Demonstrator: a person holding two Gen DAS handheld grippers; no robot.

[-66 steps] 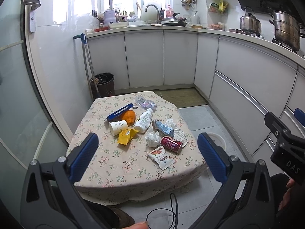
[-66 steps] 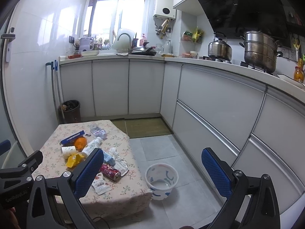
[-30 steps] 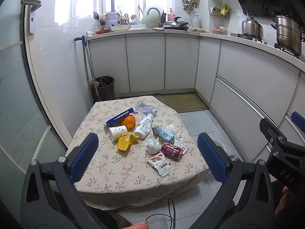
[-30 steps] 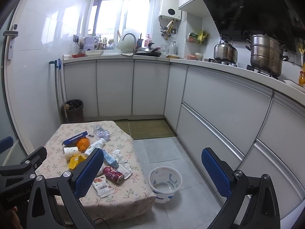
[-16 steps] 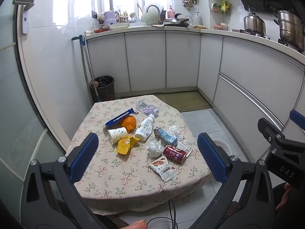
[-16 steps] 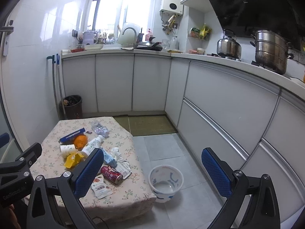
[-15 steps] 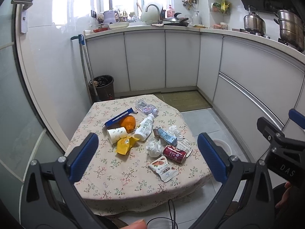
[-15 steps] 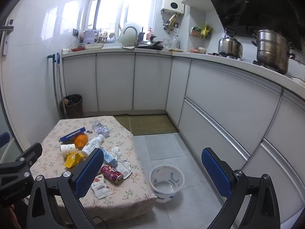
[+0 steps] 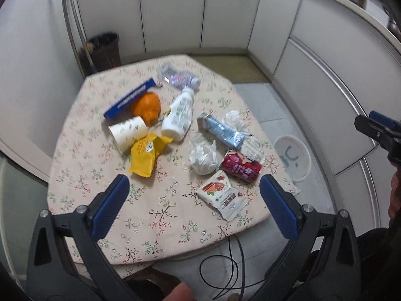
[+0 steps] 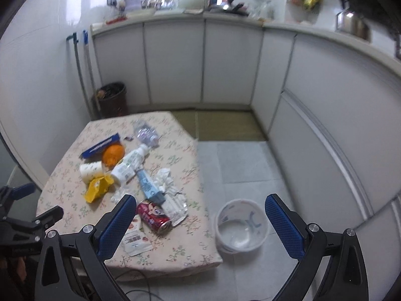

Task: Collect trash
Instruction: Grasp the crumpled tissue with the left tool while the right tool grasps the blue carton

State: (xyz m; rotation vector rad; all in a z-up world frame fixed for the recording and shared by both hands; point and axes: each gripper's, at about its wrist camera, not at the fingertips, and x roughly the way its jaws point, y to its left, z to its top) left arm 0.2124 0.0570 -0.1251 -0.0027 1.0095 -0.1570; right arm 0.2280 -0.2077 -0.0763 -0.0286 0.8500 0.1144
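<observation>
Trash lies on a low table with a floral cloth (image 9: 160, 215): a red can (image 9: 240, 166) (image 10: 153, 216), a snack packet (image 9: 221, 195), crumpled tissue (image 9: 203, 155), a yellow wrapper (image 9: 145, 154), a paper cup (image 9: 127, 133), a white bottle (image 9: 179, 115) (image 10: 130, 163), a blue tube (image 9: 220, 130), an orange (image 9: 146, 105), a blue box (image 9: 130, 97) and a clear crushed bottle (image 9: 176, 77). A white bucket (image 10: 241, 227) (image 9: 292, 159) stands on the floor right of the table. My left gripper (image 9: 193, 195) hangs open above the table's near part. My right gripper (image 10: 198, 219) is open, spanning the can and the bucket.
A dark waste bin (image 10: 111, 99) stands by the far cabinets beside mop handles (image 10: 80, 70). White cabinets (image 10: 313, 125) curve along the back and right. A black cable (image 9: 225, 268) loops on the floor at the table's near edge. Grey floor tiles (image 10: 240, 165) lie right of the table.
Both grippers have tilted down and moved closer to the table; the trash and the bucket now fill much more of each view. Nothing was taken hold of.
</observation>
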